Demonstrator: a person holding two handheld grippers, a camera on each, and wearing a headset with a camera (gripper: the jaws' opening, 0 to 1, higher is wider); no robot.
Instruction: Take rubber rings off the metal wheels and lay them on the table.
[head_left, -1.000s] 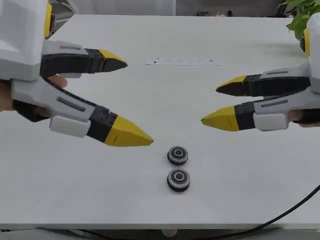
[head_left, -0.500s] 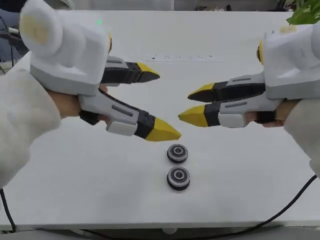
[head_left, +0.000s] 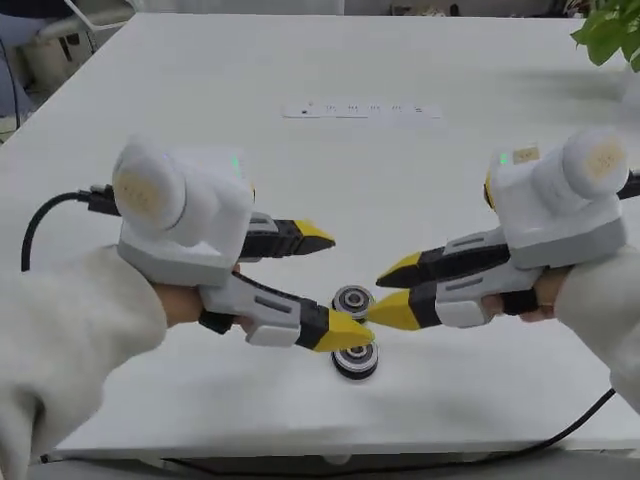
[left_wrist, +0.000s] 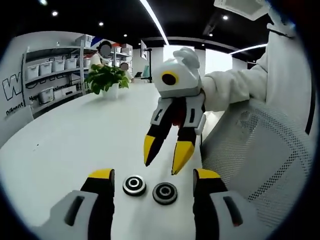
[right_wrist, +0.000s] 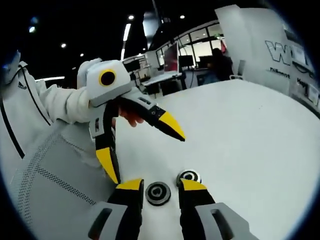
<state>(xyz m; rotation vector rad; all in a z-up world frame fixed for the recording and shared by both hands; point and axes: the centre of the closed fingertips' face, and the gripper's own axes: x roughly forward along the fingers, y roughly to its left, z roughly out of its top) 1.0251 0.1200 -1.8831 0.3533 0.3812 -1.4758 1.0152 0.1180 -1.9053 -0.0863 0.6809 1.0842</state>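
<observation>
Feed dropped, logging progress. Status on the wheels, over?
Left gripper open, right gripper open, tips close together. Far wheel and near wheel flat on table, rubber rings on both. Nothing blocking.

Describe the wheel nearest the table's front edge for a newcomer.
On the white table, two black-rimmed wheels lie between the left gripper and right gripper. It is the near wheel, closest to the front edge and partly hidden by the left gripper's yellow tip; the far wheel sits behind it.
</observation>
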